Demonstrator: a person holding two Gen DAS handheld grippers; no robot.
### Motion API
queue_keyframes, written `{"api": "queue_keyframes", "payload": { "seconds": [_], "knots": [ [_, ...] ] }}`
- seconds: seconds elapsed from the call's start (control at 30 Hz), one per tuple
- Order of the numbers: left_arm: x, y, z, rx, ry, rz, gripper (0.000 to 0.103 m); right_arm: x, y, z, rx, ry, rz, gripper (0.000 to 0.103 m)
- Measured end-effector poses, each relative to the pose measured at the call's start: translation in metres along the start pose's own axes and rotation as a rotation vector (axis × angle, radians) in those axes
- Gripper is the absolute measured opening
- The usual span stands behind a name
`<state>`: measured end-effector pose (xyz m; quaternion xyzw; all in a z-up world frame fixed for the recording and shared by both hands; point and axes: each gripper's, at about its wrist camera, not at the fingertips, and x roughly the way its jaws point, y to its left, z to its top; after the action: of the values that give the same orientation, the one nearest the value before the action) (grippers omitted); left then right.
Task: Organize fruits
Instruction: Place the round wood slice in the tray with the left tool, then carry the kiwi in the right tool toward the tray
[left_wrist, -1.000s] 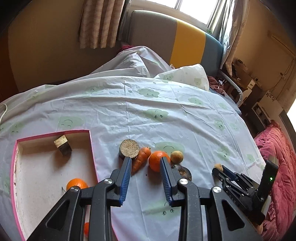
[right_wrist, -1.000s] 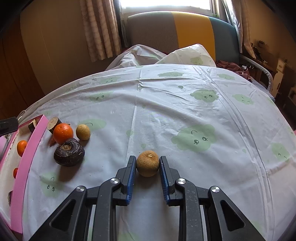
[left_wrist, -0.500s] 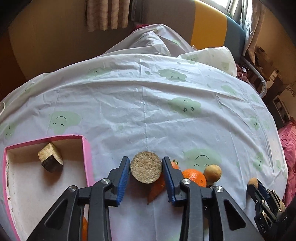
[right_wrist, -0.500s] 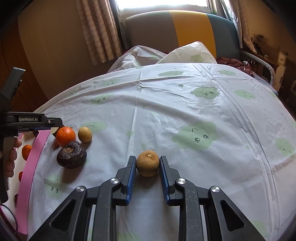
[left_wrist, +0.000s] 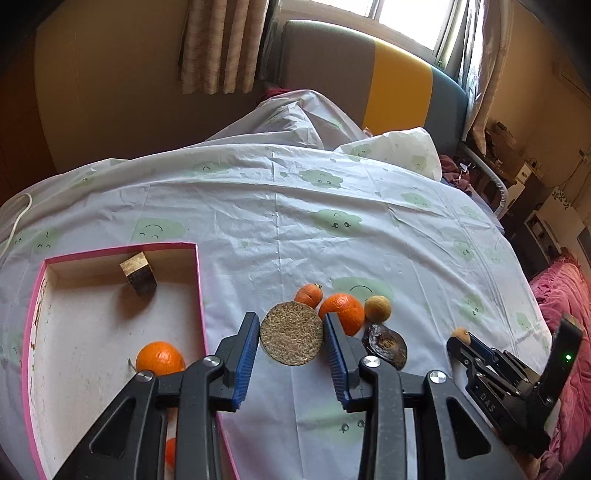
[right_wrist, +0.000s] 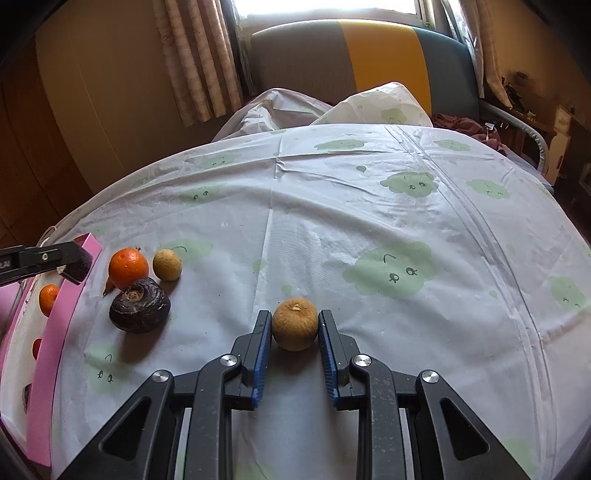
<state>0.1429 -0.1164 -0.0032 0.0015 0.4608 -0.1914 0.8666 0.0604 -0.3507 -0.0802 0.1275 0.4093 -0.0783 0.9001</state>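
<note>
Left claw (left_wrist: 291, 347) clamped on round slice (left_wrist: 291, 333), cut face toward camera; right claw (right_wrist: 294, 332) clamped on brown fruit (right_wrist: 294, 329)

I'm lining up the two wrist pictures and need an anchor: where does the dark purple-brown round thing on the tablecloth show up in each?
Left wrist view: the dark round thing lies lower right of centre, just right of the left gripper, below the orange.
Right wrist view: it sits at left, near the pink box.
Shared landmark: the orange touching it, with a small tan fruit beside.
</note>
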Motion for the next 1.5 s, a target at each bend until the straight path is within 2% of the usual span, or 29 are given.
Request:
{"api": "queue_keyframes", "payload": {
  "seconds": [0.23, 0.4, 0.57, 0.7, 1.03, 1.27, 1.5],
  "knots": [
    [-0.057, 0.027, -0.023, -0.052, -0.073, -0.015, 0.036, 0.000, 0.005, -0.001, -0.022, 0.004, -0.027, 0.026],
    [-0.087, 0.072, -0.042, -0.115, -0.110, 0.059, 0.036, 0.000, 0.006, 0.000, -0.034, 0.005, -0.040, 0.026],
    [-0.081, 0.112, -0.061, -0.170, -0.082, 0.141, 0.036, 0.001, 0.009, 0.000, -0.050, 0.008, -0.058, 0.026],
    [-0.060, 0.128, -0.066, -0.196, -0.031, 0.148, 0.036, 0.001, 0.012, 0.000, -0.062, 0.010, -0.073, 0.026],
    [-0.031, 0.127, -0.053, -0.194, -0.019, 0.183, 0.038, 0.001, 0.016, -0.001, -0.084, 0.014, -0.099, 0.025],
    [-0.052, 0.113, -0.061, -0.180, -0.066, 0.211, 0.041, 0.001, 0.017, -0.001, -0.086, 0.014, -0.101, 0.025],
    [-0.069, 0.091, -0.080, -0.146, -0.082, 0.185, 0.041, 0.001, 0.017, -0.001, -0.088, 0.015, -0.103, 0.025]
  ]
}}
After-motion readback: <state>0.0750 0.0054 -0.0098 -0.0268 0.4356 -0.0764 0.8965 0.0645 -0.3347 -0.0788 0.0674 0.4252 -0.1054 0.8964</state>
